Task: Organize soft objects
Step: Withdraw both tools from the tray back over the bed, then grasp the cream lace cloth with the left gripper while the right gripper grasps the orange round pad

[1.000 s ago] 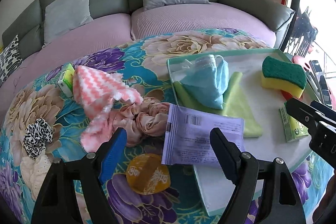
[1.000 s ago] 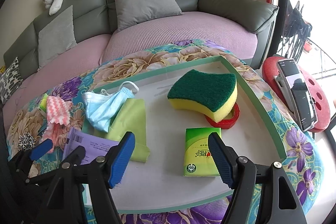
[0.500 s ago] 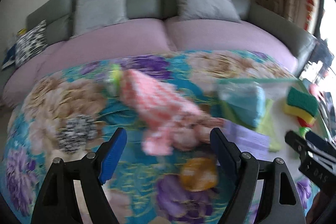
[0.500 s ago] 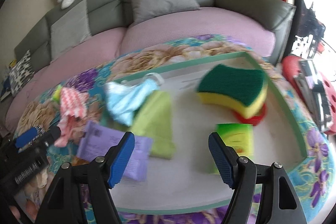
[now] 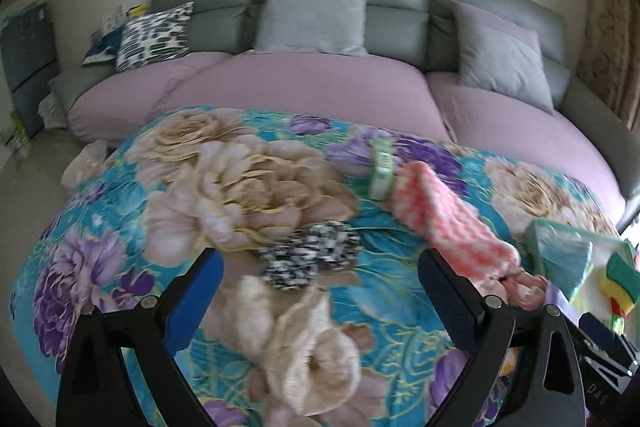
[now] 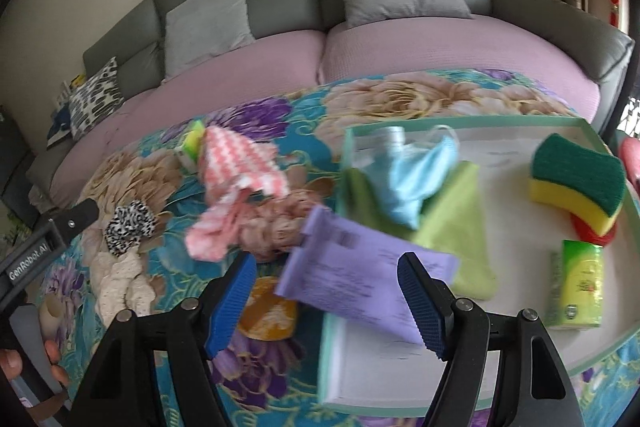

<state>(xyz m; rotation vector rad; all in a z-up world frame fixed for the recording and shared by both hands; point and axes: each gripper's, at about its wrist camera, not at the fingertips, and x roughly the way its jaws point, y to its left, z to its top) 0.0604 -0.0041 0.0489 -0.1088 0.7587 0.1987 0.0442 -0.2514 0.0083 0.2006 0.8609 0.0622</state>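
While the left gripper [image 5: 320,303] hangs over the flowered cloth [image 5: 224,183], its jaws are opening and hold nothing. A cream knitted piece [image 5: 308,347] lies between its fingers, low and near the cloth's front edge; the black-and-white scrunchie [image 5: 310,257] lies just beyond the fingertips. The right gripper [image 6: 326,301] has its fingers apart and empty, over the left edge of the white tray [image 6: 520,163], where a purple packet [image 6: 356,271] lies half on the tray. A pink-and-white cloth [image 6: 236,167] lies further toward the sofa.
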